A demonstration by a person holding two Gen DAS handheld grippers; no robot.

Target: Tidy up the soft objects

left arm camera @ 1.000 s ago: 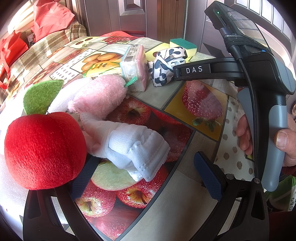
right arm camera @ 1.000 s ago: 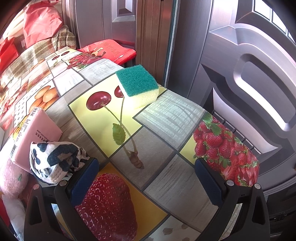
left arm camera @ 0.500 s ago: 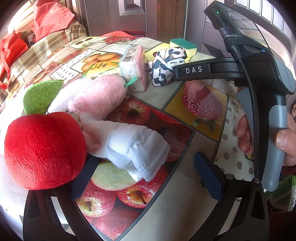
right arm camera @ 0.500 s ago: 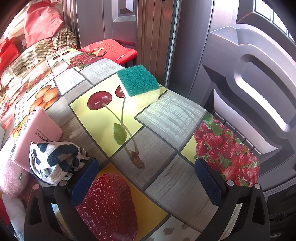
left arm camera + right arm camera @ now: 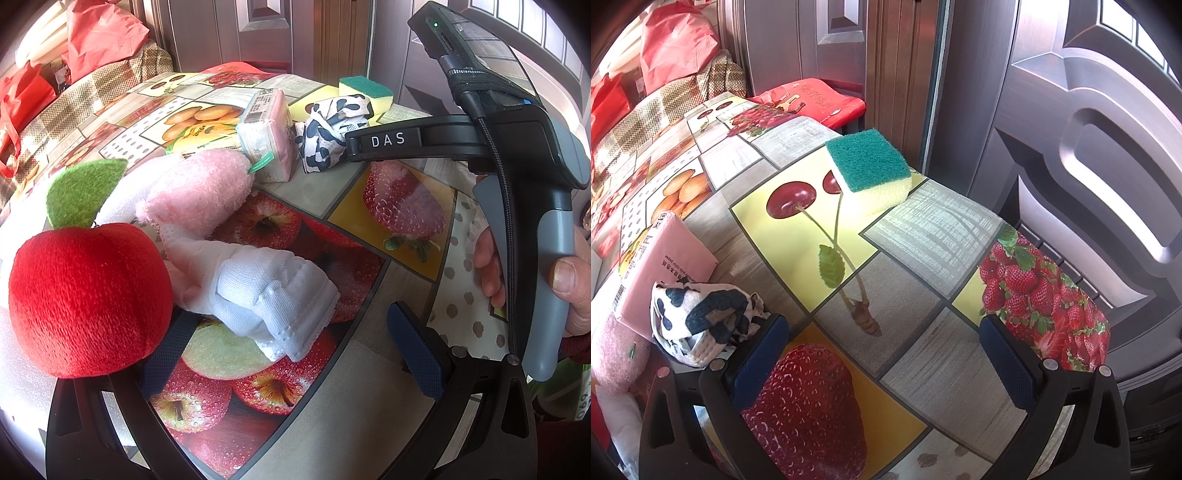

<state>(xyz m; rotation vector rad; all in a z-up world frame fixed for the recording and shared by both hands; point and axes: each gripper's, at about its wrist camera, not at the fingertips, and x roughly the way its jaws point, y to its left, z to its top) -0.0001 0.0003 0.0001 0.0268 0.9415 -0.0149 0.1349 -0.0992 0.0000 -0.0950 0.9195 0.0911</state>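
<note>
Left gripper (image 5: 291,339) sits low over the fruit-print tablecloth (image 5: 402,206), jaws spread wide with nothing between them; the plush red apple (image 5: 88,299) presses against its left finger, and a white cloth (image 5: 266,295) lies just ahead. Behind that come a pink plush (image 5: 199,192), a pink tissue pack (image 5: 269,140) and a black-and-white spotted cloth (image 5: 328,133) (all bunched close). Right gripper (image 5: 886,358), jaws parted and empty, faces the green-and-yellow sponge (image 5: 871,170) near the table's far edge.

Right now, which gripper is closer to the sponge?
Right. The right gripper faces the sponge across bare tablecloth; the left gripper sits farther back, behind the white cloth.
</note>
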